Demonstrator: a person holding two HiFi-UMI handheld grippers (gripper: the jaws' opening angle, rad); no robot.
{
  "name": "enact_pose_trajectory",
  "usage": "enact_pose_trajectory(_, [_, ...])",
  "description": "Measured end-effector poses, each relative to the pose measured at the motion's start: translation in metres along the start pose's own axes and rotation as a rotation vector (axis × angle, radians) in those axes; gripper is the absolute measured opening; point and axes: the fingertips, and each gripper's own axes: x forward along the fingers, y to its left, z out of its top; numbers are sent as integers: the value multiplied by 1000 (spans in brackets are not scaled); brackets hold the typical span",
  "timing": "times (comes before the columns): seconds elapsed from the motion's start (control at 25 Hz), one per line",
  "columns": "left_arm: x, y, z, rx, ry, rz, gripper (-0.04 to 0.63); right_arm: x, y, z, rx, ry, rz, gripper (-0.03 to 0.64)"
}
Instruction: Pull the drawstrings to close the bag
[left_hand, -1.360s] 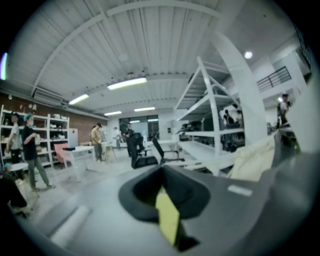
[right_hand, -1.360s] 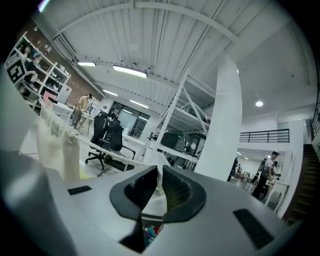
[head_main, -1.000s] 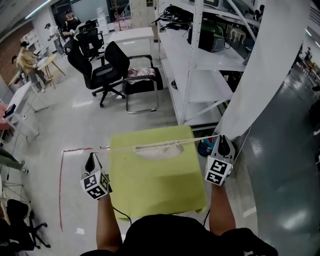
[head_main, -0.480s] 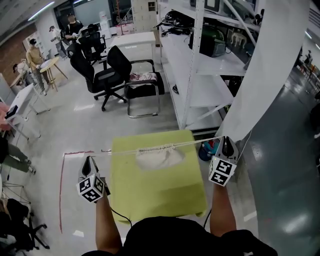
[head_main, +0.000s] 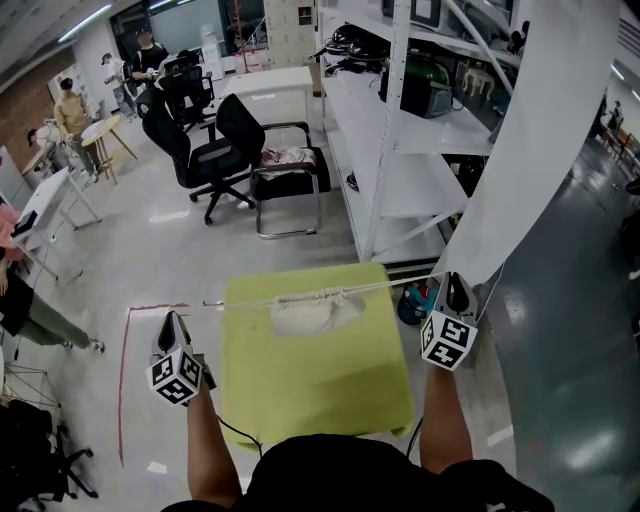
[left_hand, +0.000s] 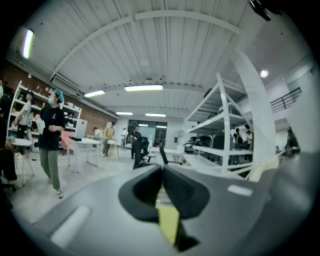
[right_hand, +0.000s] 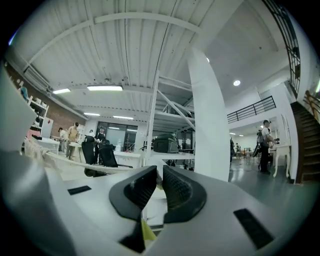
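Note:
A small white drawstring bag (head_main: 308, 313) lies on the yellow-green table (head_main: 320, 385), its mouth gathered tight. Its pale drawstring (head_main: 385, 287) runs in a straight line across the table's far edge. At the right end my right gripper (head_main: 455, 287) is shut on the cord, which enters the jaws from the left as the drawstring (right_hand: 75, 161) in the right gripper view. My left gripper (head_main: 171, 322) hangs off the table's left side with its jaws together (left_hand: 161, 172). The cord's left end (head_main: 206, 303) shows a short way right of that tip. I see no cord between the left jaws.
White shelving (head_main: 400, 150) and a white pillar (head_main: 530, 150) stand beyond the table on the right. Black office chairs (head_main: 215, 150) are at the back left, with people further off. A red tape line (head_main: 123, 370) marks the floor on the left. A blue object (head_main: 410, 303) sits by the table's right corner.
My left gripper has drifted a little to the left and down, away from the cord's left end. The right gripper, cord and bag have hardly moved.

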Motion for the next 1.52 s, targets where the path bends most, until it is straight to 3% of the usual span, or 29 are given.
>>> enact_pose_trajectory(0.16, [2,-4,3,3,-4,-11,14,1,2,2,9,-10,19,35])
enact_pose_trajectory(0.44, [24,-17,10,158,8,-21,15,12,32,-6,-83,10,113,35])
enact_pose_trajectory(0.72, [84,-44,26,243,7,-84,15,47,81,-4,-147,12,203,35])
enact_pose_trajectory(0.92, [130,-62,57,249,-28,-114,15,75,115,26,-179,-60,214,35])
enact_pose_trajectory(1.08, [134,-77,79,239,-75,-133,15,81,131,49,-161,-102,229,35])
enact_pose_trajectory(1.24, [121,-81,48,228,-23,-152,15,70,147,32,-172,-61,273,35])
enact_pose_trajectory(1.52, [85,-81,-48,200,151,-164,15,28,162,-47,-196,104,353,35])
